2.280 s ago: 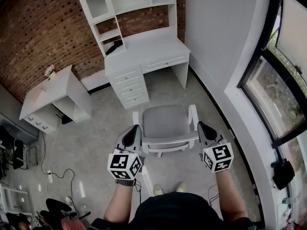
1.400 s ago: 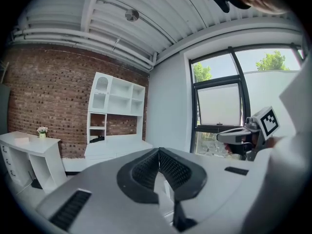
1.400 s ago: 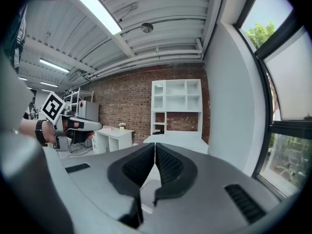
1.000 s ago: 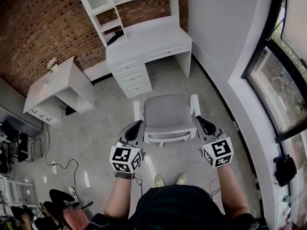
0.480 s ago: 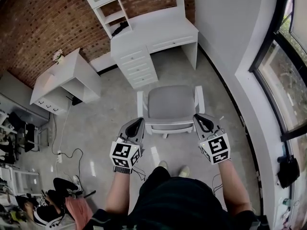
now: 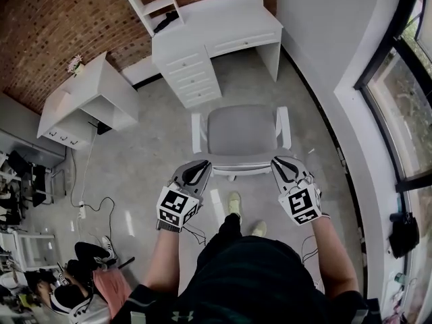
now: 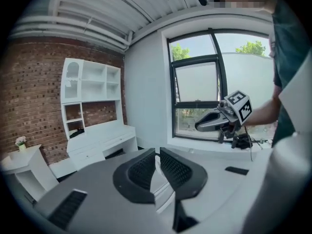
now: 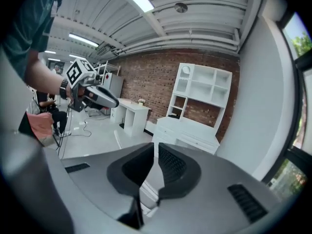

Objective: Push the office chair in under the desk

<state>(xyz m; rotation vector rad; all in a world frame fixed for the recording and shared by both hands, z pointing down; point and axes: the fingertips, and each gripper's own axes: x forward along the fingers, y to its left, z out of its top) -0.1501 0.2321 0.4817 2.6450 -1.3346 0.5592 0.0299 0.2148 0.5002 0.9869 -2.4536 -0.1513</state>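
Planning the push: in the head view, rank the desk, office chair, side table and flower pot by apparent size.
1. desk
2. side table and office chair, too alike to rank
3. flower pot

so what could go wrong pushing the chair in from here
One armrest of the office chair seems to line up with the drawer unit under the desk, so a straight push may jam there. The left gripper and right gripper are both shut, gripping nothing, so they could slip off the backrest.
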